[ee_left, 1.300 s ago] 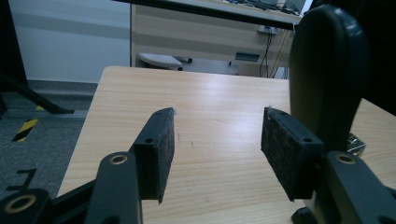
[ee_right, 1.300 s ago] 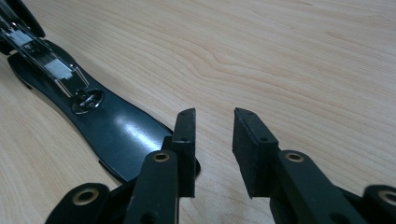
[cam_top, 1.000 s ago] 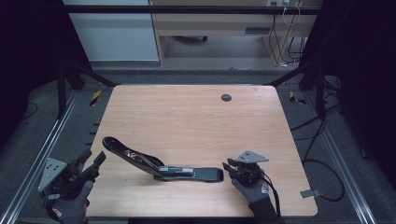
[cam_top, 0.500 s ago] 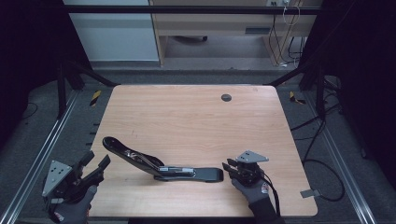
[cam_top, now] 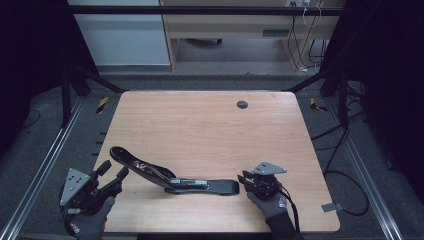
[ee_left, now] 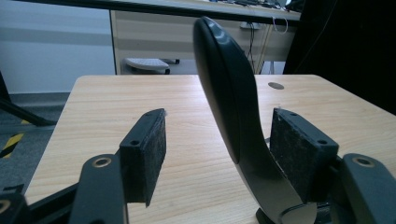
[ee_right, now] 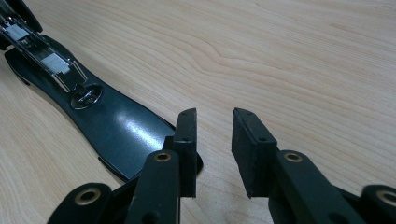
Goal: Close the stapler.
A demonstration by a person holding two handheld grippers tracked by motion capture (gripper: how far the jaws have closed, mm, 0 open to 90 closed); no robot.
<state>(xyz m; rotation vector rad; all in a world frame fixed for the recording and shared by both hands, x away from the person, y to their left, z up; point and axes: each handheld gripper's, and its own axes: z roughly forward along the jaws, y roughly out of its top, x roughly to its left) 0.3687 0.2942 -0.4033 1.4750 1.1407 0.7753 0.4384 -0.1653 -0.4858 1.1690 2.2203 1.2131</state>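
Light wood tabletop (cam_top: 200, 130), round dark grommet (cam_top: 242, 104) upper right of centre; black stapler (cam_top: 172, 176) lying open, lower centre.

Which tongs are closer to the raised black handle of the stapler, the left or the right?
Left. The left tongs are open with the raised handle standing between their pads. The right tongs sit at the other end, beside the tip of the stapler's flat base.

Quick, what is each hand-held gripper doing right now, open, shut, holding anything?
Left hand-held gripper: open, its jaws either side of the stapler's raised arm, not clamped.
Right hand-held gripper: open, holding nothing, at the stapler's base.
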